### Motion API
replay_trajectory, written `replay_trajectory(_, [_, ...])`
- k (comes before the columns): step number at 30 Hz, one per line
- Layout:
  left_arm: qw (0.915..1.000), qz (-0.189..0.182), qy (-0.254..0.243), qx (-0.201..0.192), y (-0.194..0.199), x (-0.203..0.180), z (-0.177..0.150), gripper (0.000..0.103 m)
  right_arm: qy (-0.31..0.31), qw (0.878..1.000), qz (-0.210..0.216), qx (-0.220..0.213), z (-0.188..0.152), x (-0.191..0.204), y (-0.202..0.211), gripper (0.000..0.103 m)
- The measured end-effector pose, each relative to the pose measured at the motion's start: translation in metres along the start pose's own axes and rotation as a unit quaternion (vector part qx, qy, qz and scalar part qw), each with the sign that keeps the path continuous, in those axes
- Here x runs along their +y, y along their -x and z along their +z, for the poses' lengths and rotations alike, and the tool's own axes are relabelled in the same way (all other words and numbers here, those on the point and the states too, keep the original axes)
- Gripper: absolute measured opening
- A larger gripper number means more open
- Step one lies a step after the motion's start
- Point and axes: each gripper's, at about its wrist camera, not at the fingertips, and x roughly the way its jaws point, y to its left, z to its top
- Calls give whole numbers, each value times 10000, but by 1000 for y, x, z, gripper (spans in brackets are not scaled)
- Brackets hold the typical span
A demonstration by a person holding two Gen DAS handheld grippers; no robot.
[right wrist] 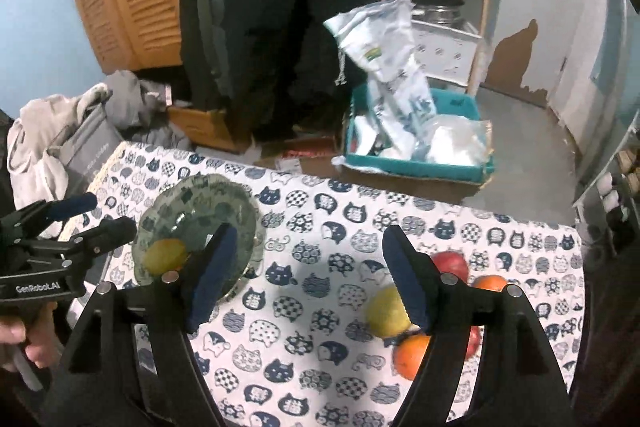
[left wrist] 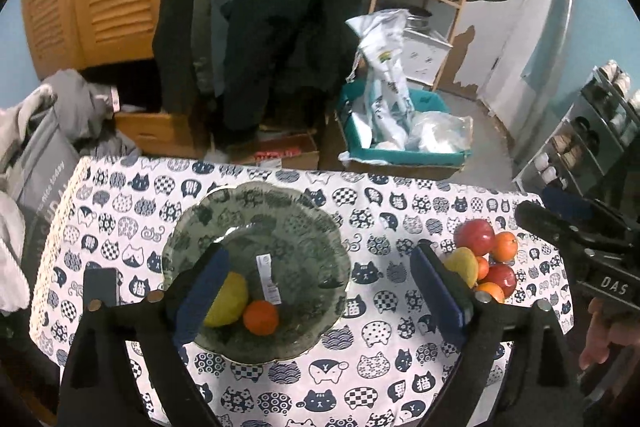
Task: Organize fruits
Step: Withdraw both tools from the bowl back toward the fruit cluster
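Hovering left hand-held gripper [left wrist: 320,287] wide and empty, right hand-held gripper [right wrist: 308,275] likewise, scalloped glass plate [left wrist: 320,227], round orange [left wrist: 261,317]

A lemon [left wrist: 227,301] and an orange [left wrist: 261,317] lie touching in the scalloped glass plate [left wrist: 312,227]. Well apart on the tabletop [left wrist: 380,359], a heap [left wrist: 486,261] holds red apples, oranges and a second lemon [right wrist: 387,311], all touching.

Plate [left wrist: 256,227] on the tablecloth [left wrist: 400,367] holds two fruits [left wrist: 261,317]; fruit pile [left wrist: 486,261] lies at three o'clock.
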Motion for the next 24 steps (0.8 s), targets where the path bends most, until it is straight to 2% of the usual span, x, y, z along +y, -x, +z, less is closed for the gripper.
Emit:
replay_trajectory(5, [9999, -71, -115, -87, 9, -16, 1, 95, -80, 9998, -124, -143, -4, -17, 22, 76])
replay_trajectory(10, [9993, -132, -324, -166, 14, -35, 1, 100, -122, 9989, -371, -264, -9, -35, 38, 76])
replay_trajectory(24, [9952, -417, -886, -73, 9, -100, 0, 100, -345, 9959, -771, -325, -33, -86, 64, 76])
